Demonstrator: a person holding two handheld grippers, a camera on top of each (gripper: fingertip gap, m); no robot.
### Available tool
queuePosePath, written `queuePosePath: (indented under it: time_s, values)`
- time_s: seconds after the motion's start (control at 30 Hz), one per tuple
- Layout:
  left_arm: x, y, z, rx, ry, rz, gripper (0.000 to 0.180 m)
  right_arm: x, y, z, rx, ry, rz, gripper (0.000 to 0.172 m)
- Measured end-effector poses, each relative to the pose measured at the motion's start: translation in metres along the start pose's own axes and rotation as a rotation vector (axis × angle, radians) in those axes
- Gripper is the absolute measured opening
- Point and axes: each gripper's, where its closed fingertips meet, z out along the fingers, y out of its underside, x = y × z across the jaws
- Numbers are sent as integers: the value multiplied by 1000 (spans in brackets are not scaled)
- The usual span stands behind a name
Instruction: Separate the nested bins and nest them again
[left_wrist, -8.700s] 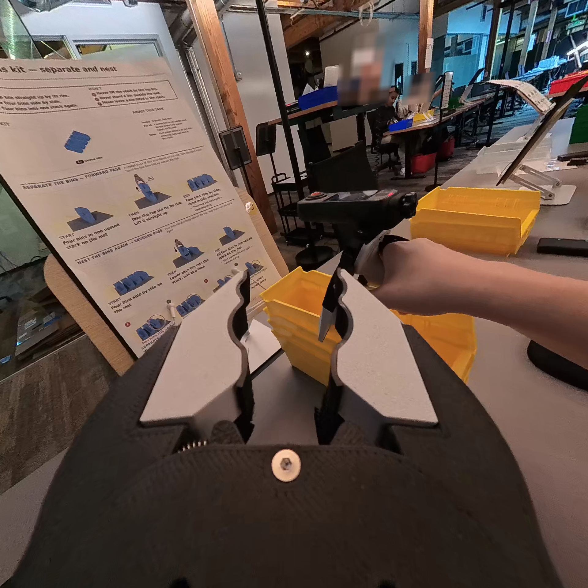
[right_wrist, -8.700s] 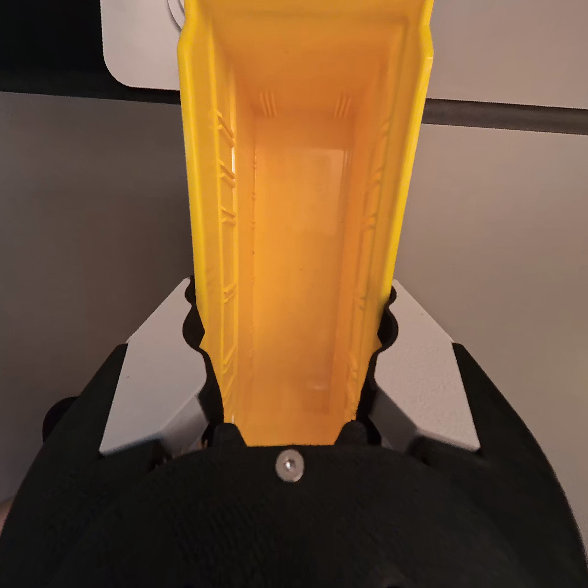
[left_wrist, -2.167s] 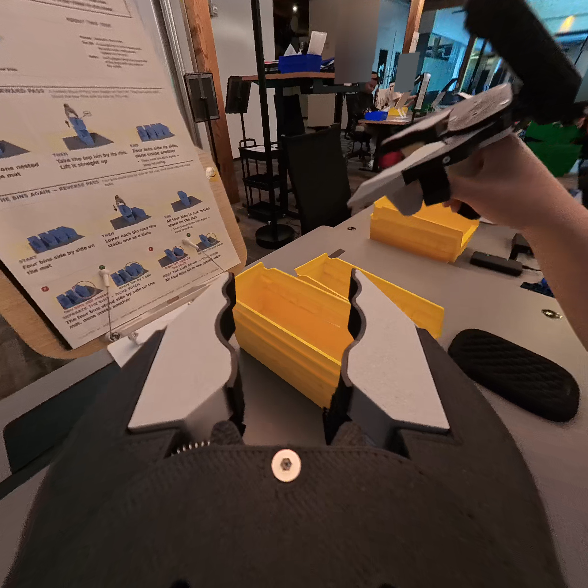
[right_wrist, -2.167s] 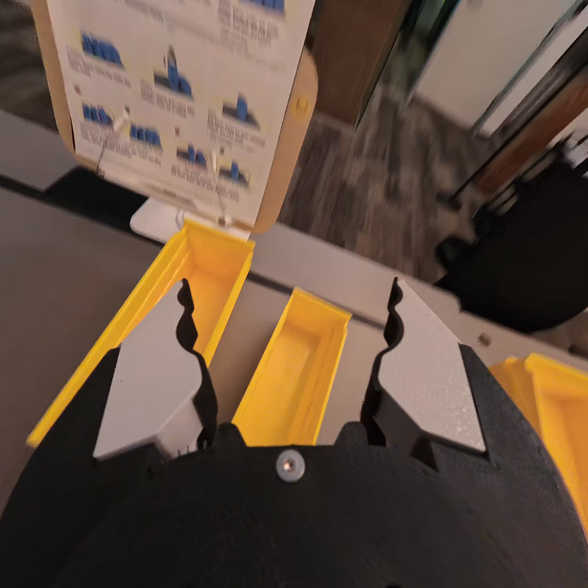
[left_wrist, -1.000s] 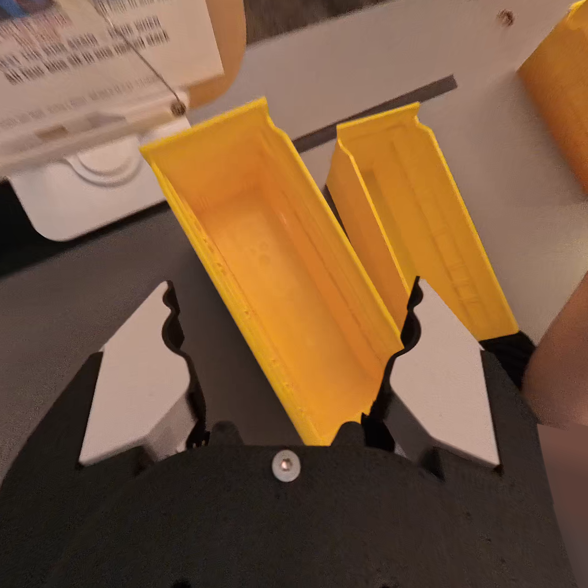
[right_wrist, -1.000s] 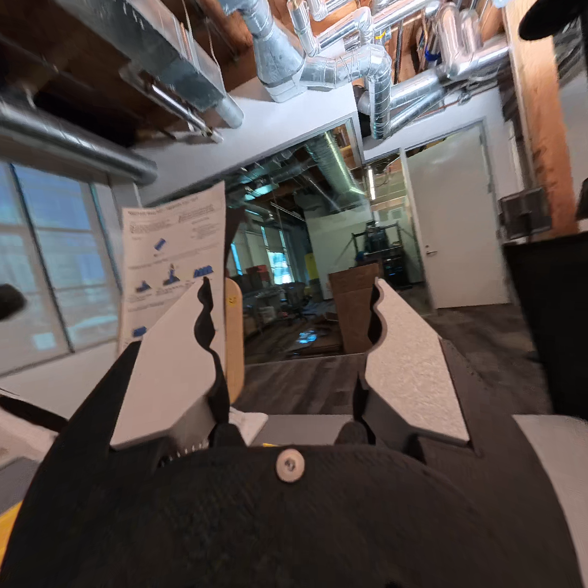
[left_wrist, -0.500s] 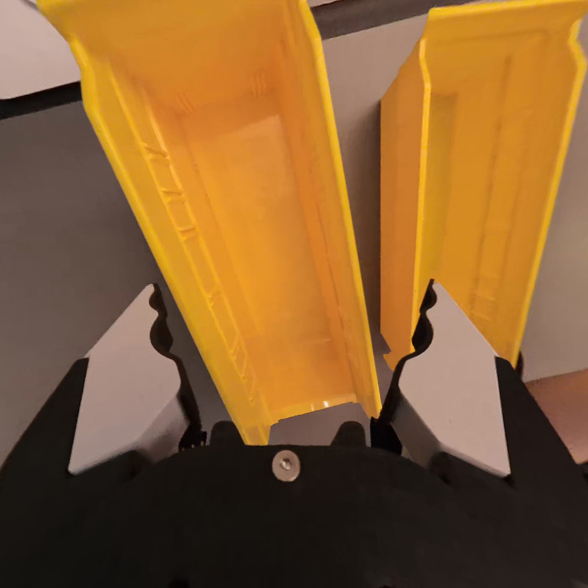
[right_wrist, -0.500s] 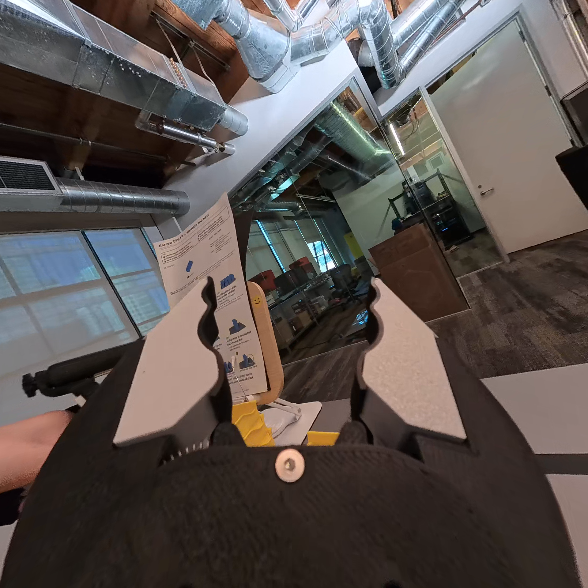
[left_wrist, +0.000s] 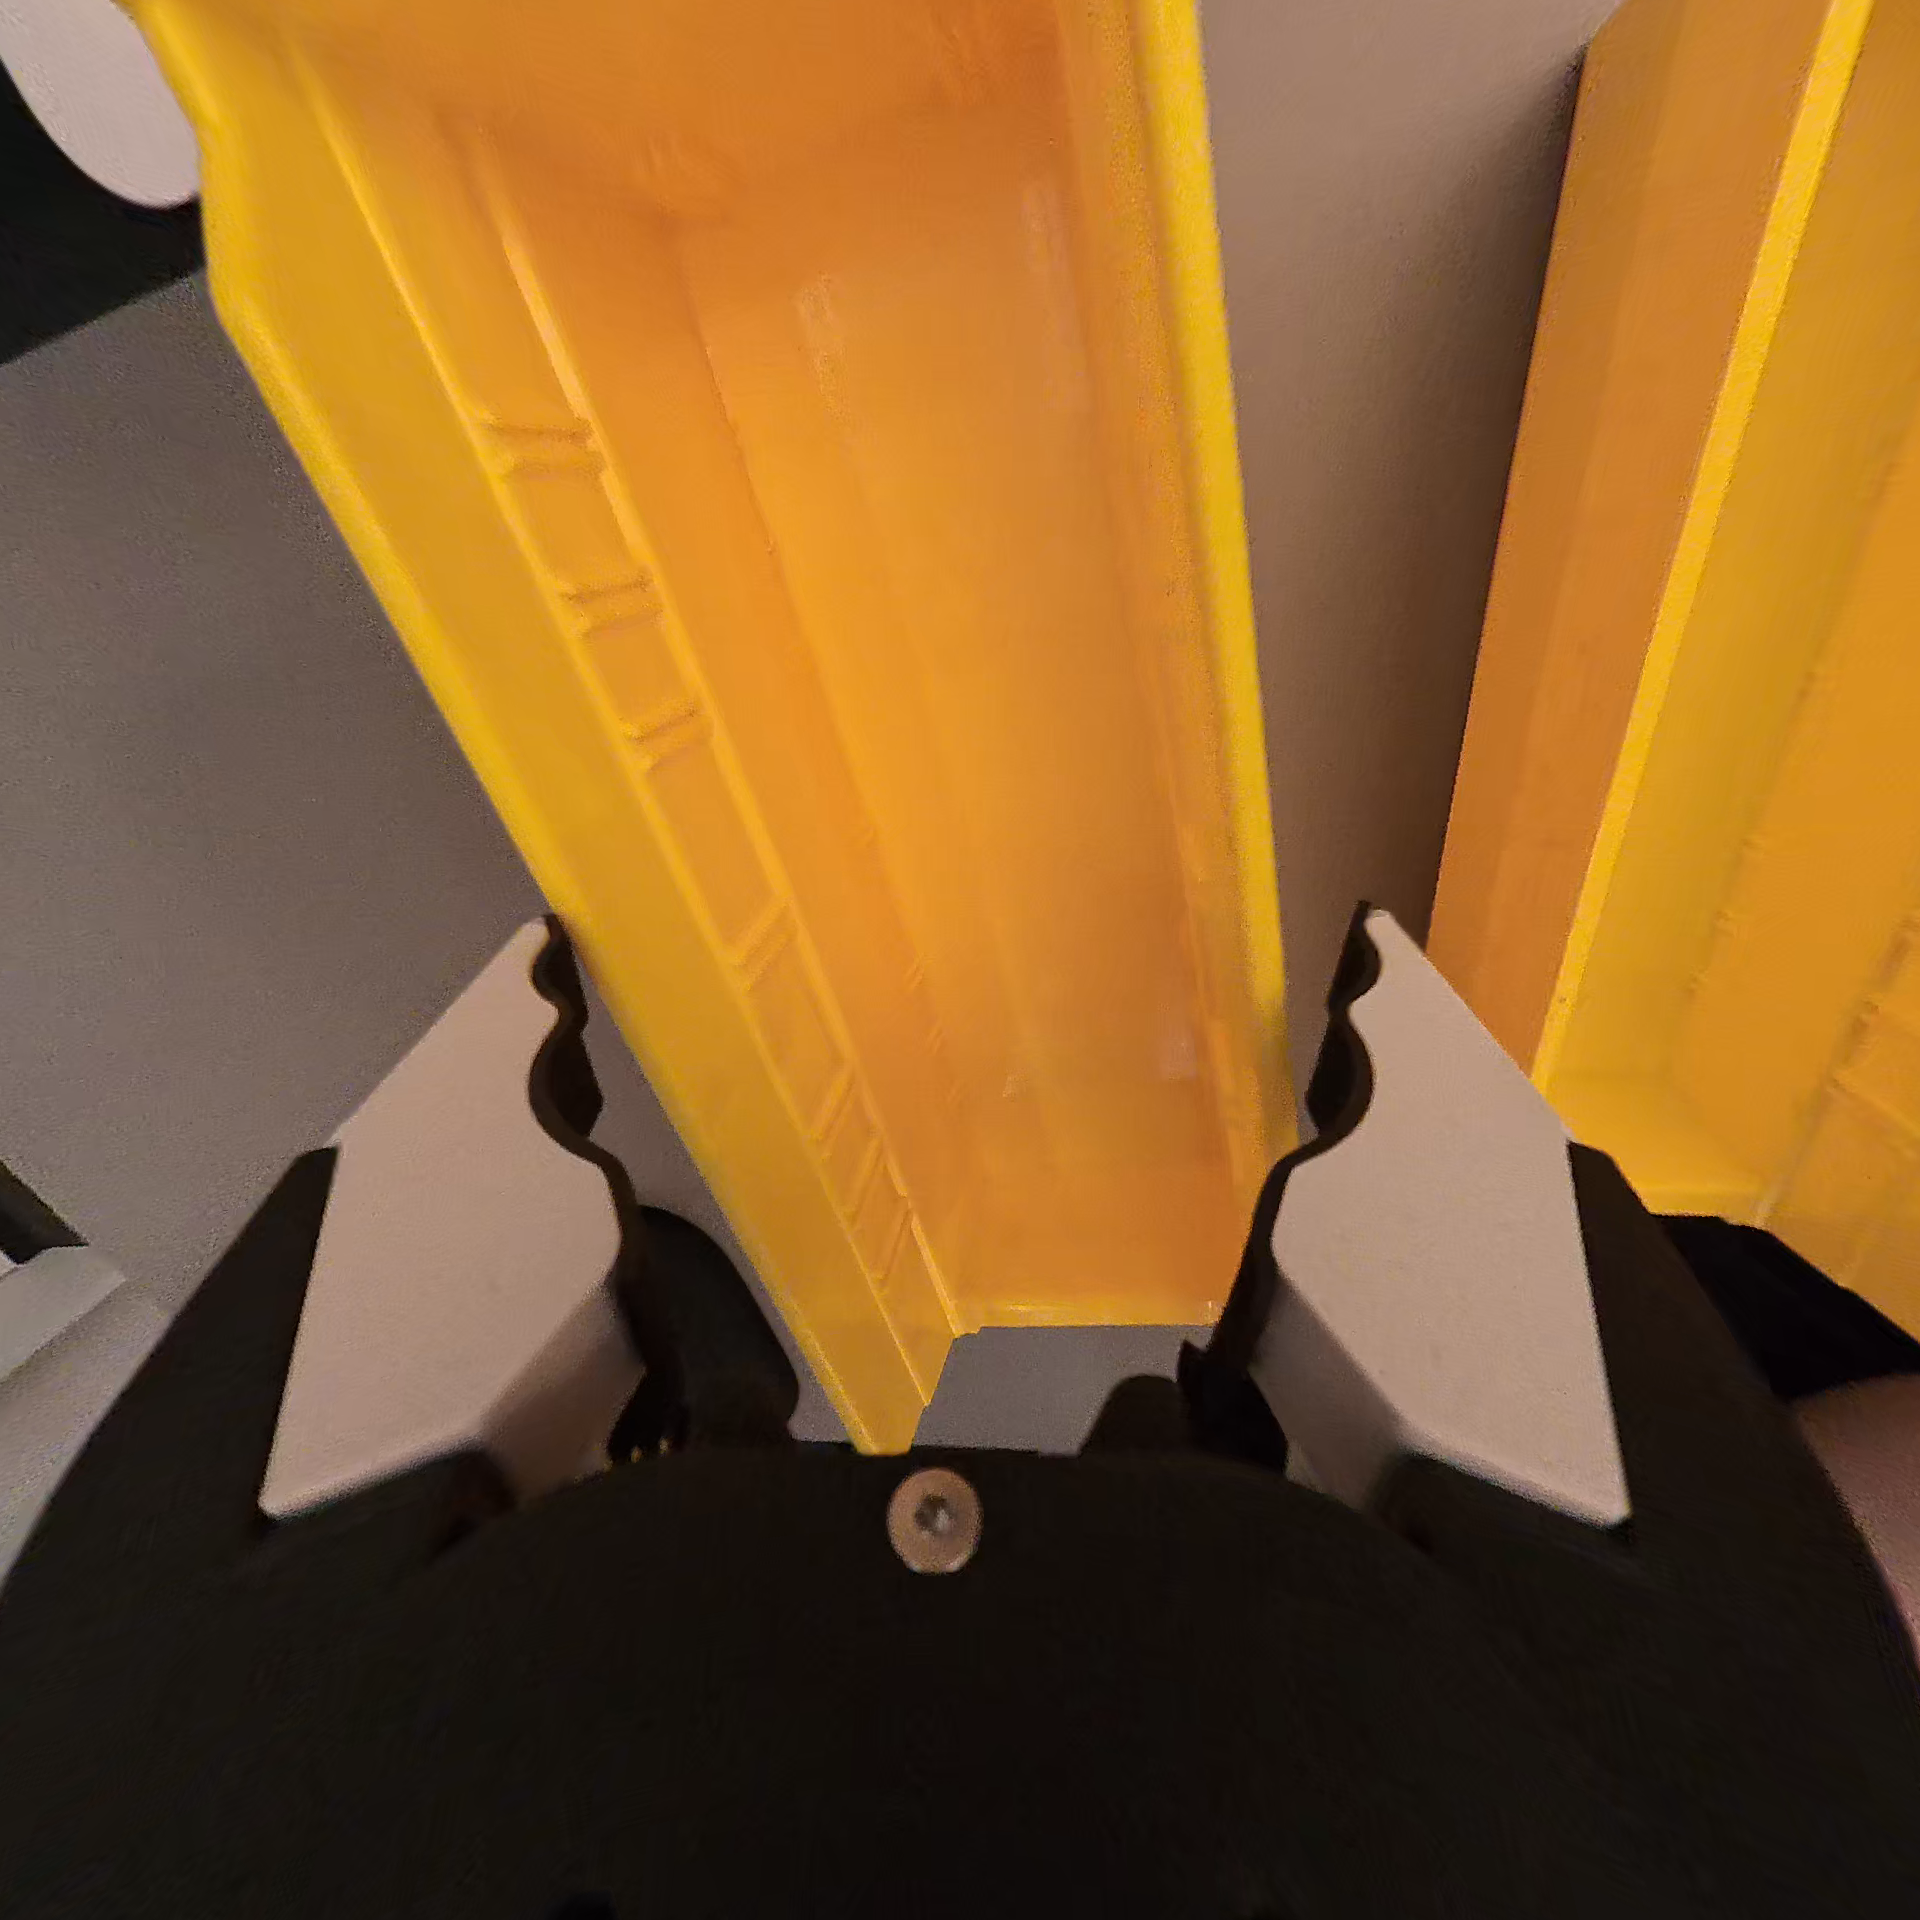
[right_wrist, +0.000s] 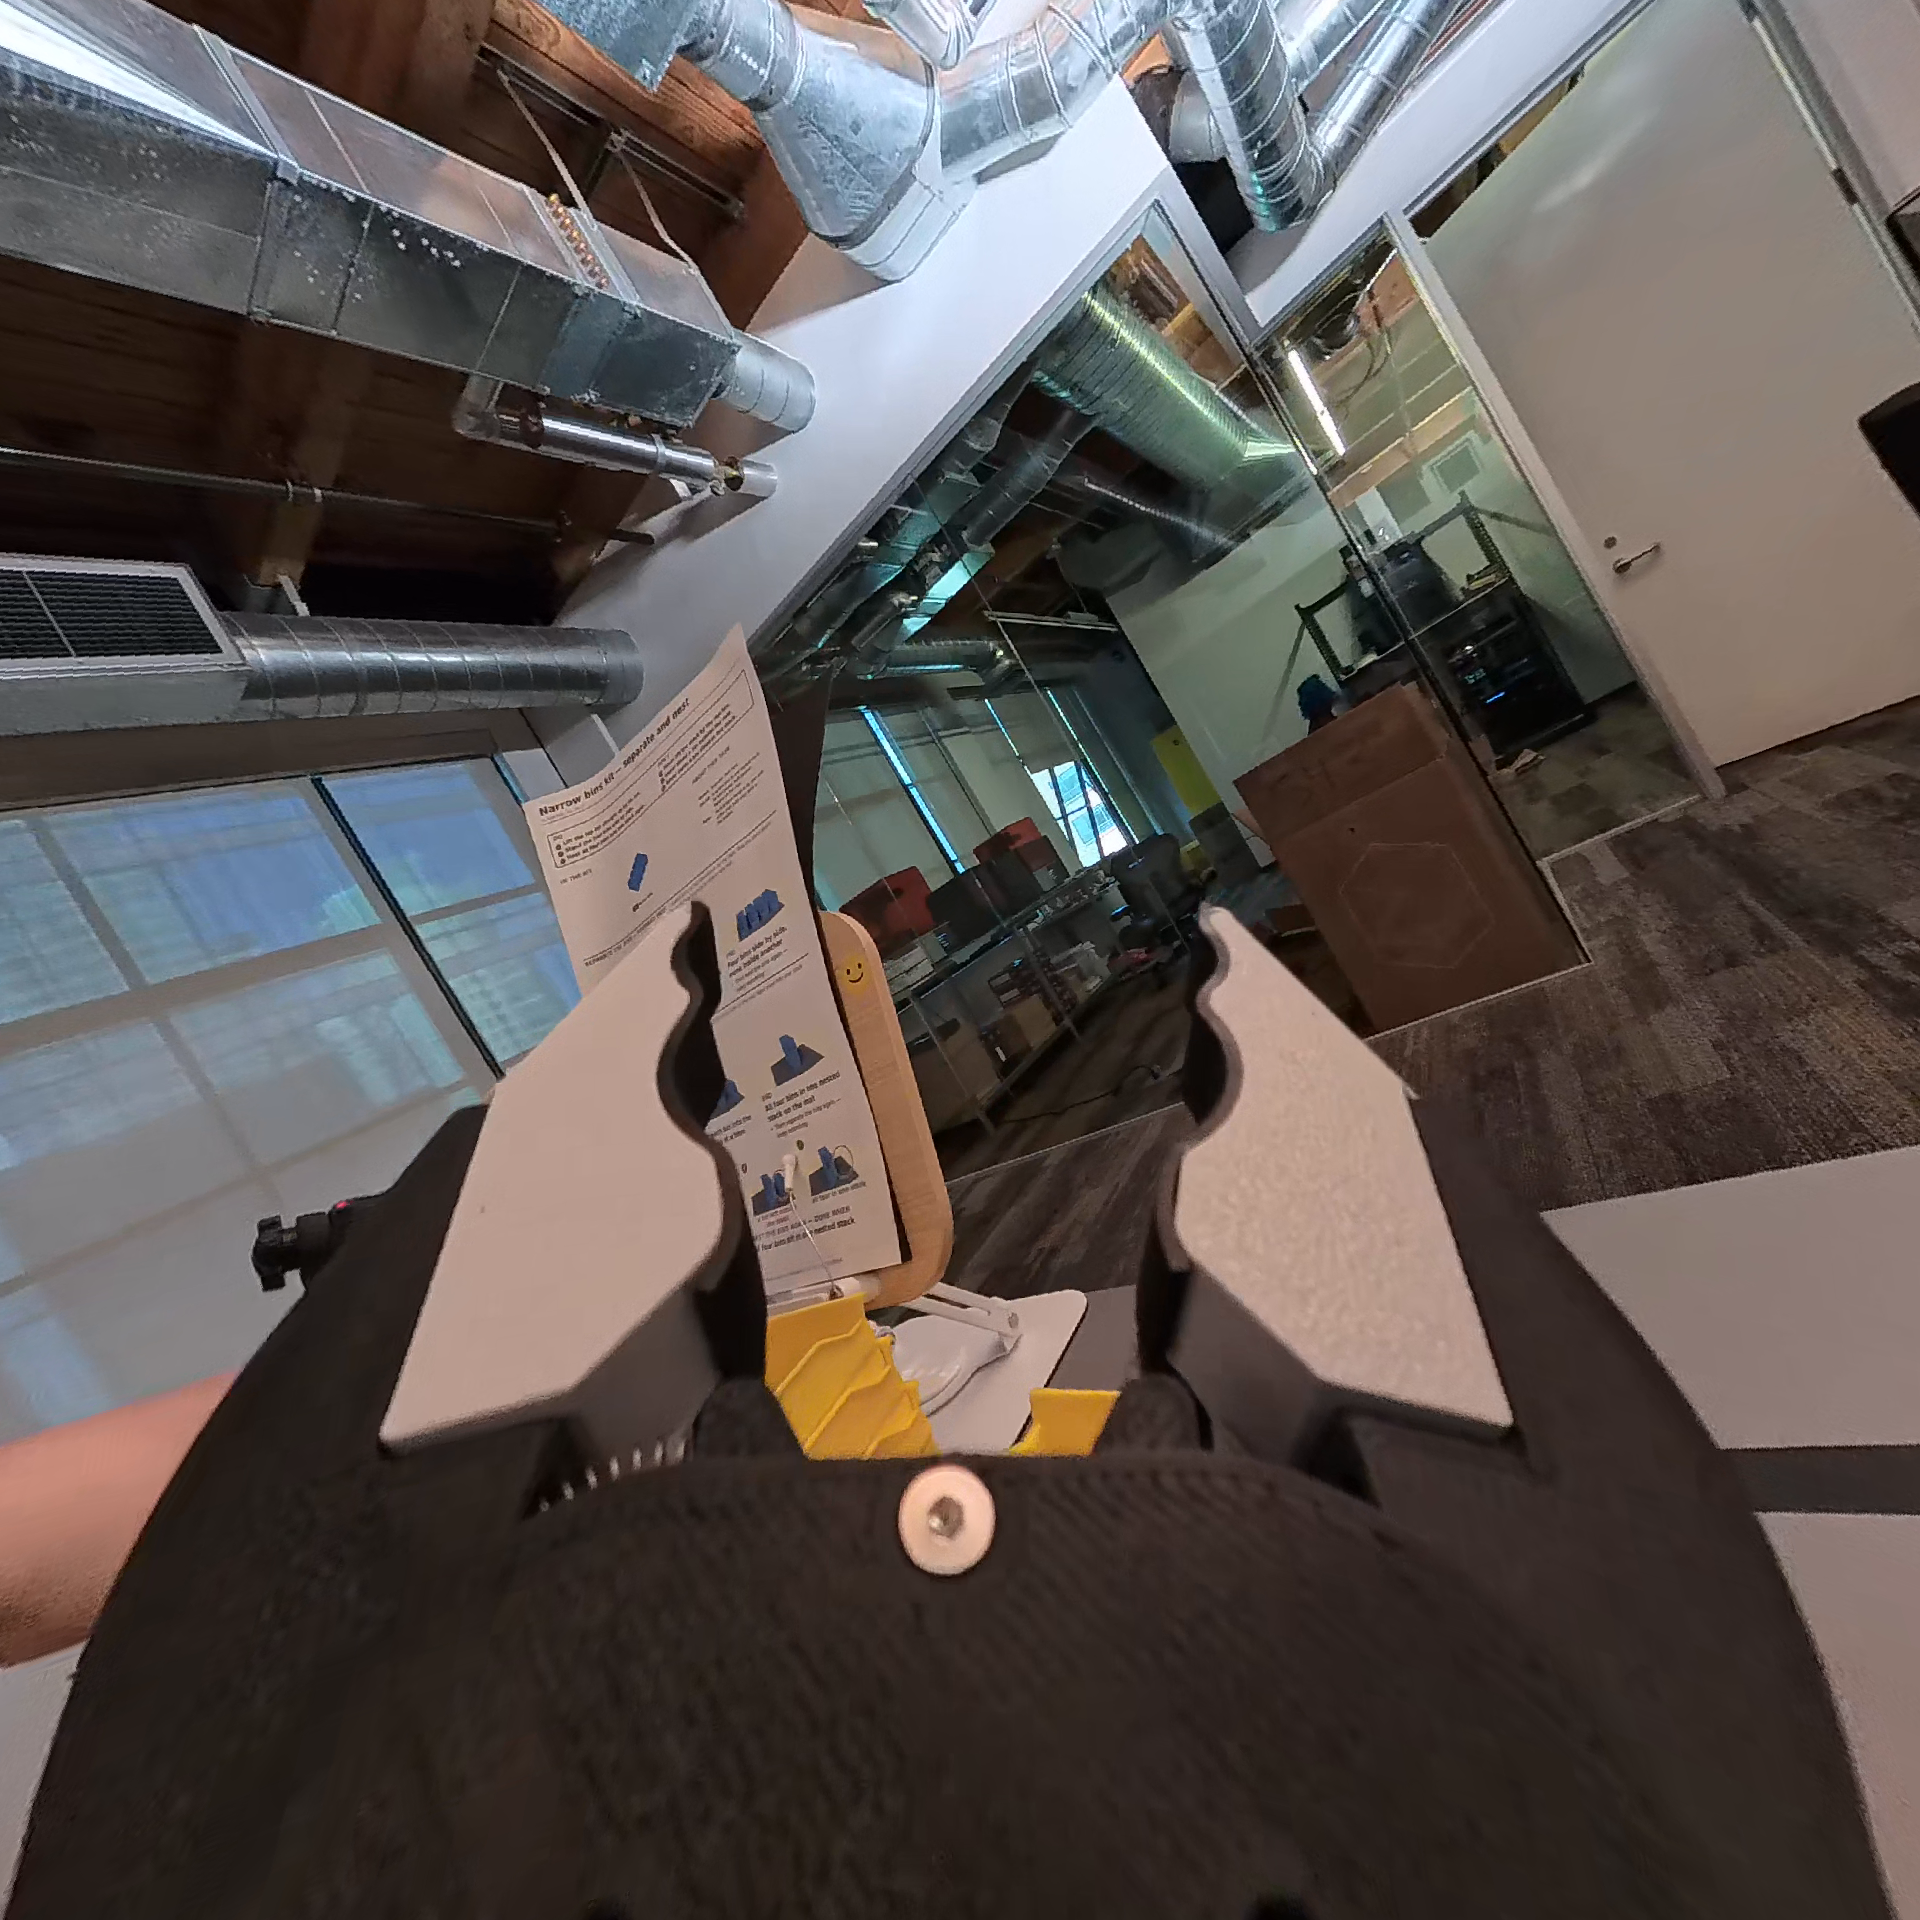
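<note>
Yellow bins on a grey table (left_wrist: 187, 727), seen from two hand-held grippers. From the left wrist view, a long narrow yellow bin stack (left_wrist: 831, 623) lies lengthwise, its near end between the fingers of the left gripper (left_wrist: 956, 997). That gripper is spread wide around the stack: the right pad seems to touch the stack's right wall low down near the end, while the left pad stands apart from the left wall with grey table showing between, so the stack is straddled, not clamped. Layered rims down the stack's left side show several bins nested in one another; the inside of the top one holds nothing. Just right of the stack, with a strip of table between, lies a single yellow bin (left_wrist: 1714, 623), roughly parallel to it and also bare inside.

From the right wrist view, the right gripper (right_wrist: 956, 997) is tilted up toward ceiling ducts (right_wrist: 416, 260), its fingers apart with nothing between them. Beyond the stack's far end stands an instruction sheet (right_wrist: 707, 935) on a wooden board (right_wrist: 894, 1122). A forearm (right_wrist: 94, 1496) shows left of the stack
</note>
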Motion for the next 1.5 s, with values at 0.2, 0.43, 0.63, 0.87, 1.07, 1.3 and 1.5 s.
queuePosePath:
  time_s: [0.2,0.43,0.63,0.87,1.07,1.3,1.5]
  values:
    - [-2,6,1,-30,43,-2,134,-5,6,3,-22,-9,-10,89]
    - [-3,7,-2,-56,33,11,122,-3,10,4,-36,-7,-6,87]
    - [-3,9,-4,-86,43,23,119,-2,15,6,-52,-9,-6,85]
    - [-11,14,-18,-107,40,37,108,6,15,5,-54,4,8,83]
    - [-4,-12,-44,63,115,21,83,11,19,5,-69,11,18,82]
    - [-11,-10,-48,35,79,-12,156,9,25,7,-87,6,12,82]
    - [9,3,-13,-79,113,-28,158,9,28,8,-98,3,18,82]
